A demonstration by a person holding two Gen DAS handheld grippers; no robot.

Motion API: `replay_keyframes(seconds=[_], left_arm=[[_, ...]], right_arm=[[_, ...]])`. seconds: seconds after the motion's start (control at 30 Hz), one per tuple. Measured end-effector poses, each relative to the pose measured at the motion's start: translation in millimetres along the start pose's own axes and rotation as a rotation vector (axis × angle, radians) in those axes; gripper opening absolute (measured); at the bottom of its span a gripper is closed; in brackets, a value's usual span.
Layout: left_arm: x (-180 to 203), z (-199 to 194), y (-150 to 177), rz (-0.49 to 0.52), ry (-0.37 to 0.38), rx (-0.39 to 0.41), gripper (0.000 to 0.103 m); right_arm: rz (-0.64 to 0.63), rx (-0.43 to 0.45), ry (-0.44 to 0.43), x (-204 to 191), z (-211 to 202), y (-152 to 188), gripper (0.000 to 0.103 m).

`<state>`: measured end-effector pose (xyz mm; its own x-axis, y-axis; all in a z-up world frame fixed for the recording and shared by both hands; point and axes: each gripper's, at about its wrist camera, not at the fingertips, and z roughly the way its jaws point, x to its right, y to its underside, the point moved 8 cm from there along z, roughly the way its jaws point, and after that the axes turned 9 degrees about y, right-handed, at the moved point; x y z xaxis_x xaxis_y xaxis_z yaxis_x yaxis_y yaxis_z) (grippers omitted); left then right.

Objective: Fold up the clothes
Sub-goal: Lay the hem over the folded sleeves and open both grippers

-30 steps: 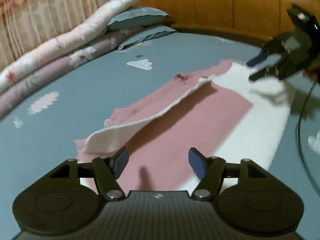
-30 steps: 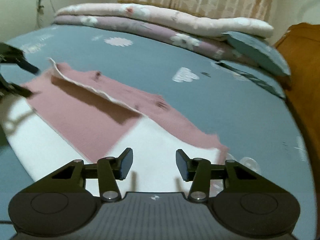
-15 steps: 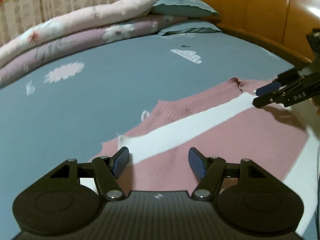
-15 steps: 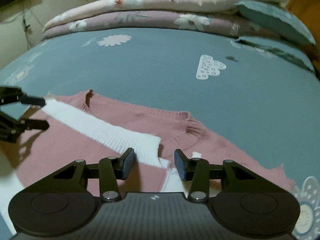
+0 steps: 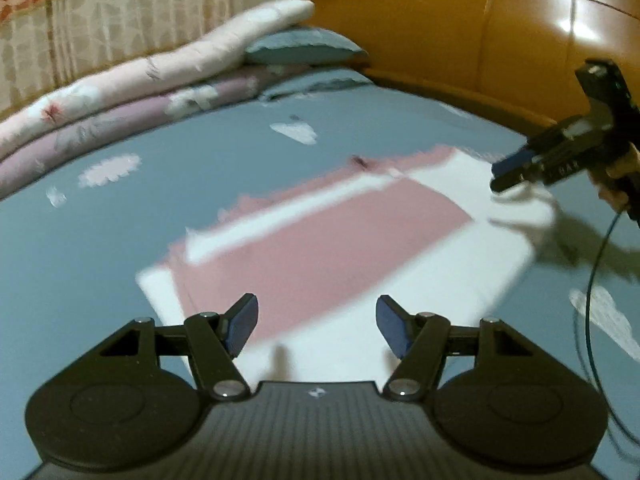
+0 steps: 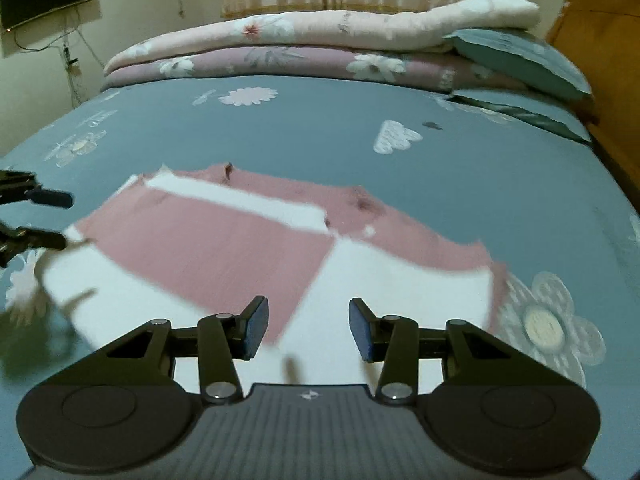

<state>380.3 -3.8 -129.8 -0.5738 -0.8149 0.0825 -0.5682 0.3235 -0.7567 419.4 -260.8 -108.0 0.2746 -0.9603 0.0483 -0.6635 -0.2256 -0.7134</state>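
Across the middle of both wrist views, a pink-and-white sweater lies spread on the blue bed, and it already shows at least one fold: a pink panel edged with a white band lies doubled over the white part of the body, with more pink cloth showing past it toward the upper part of the frame. The layers sit fairly flat, though motion blur hides the finer edges. My judgement is that the folding is partway along; the garment is still a wide, long shape, so further folds to bring it to a compact bundle seem to remain. How many layers lie underneath I cannot tell.

At the bottom centre of the left wrist view, the left claw is spread wide, with nothing between its blue pads, hovering over the near white edge of the sweater without clearly touching it. At the bottom centre of the right wrist view, the right claw is likewise spread and empty above the white cloth. Seen at the right edge of the left view, its fingers look nearer together, above the sweater's far white corner.
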Motion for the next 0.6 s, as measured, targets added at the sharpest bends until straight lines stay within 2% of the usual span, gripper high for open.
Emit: replay_keyframes(seconds=[0.07,0.13,0.17,0.33,0.43,0.53,0.6], left_arm=[[3,3,20,-0.034,-0.003,-0.046,0.066],[-2,6,42,-0.109,0.001,-0.101,0.066],[-3,4,48,-0.123,0.001,-0.099,0.066],[4,-11,38,-0.088,-0.011,-0.098,0.067],[14,-17,20,-0.009,-0.017,-0.064,0.07],[15,-7,10,-0.004,-0.012,-0.052,0.071],[11,2,17,-0.023,-0.02,-0.064,0.071]], right_arm=[[0.028,-0.019,0.014,6,-9,17,0.05],[0.055,-0.039,0.027,12,-17,33,0.05],[0.069,-0.049,0.034,15,-22,42,0.05],[0.101,-0.082,0.052,29,-40,66,0.05],[0.119,-0.043,0.02,27,-50,58,0.05],[0.172,-0.017,-0.034,25,-46,48,0.05],[0.194,-0.035,-0.037,27,-32,51,0.05]])
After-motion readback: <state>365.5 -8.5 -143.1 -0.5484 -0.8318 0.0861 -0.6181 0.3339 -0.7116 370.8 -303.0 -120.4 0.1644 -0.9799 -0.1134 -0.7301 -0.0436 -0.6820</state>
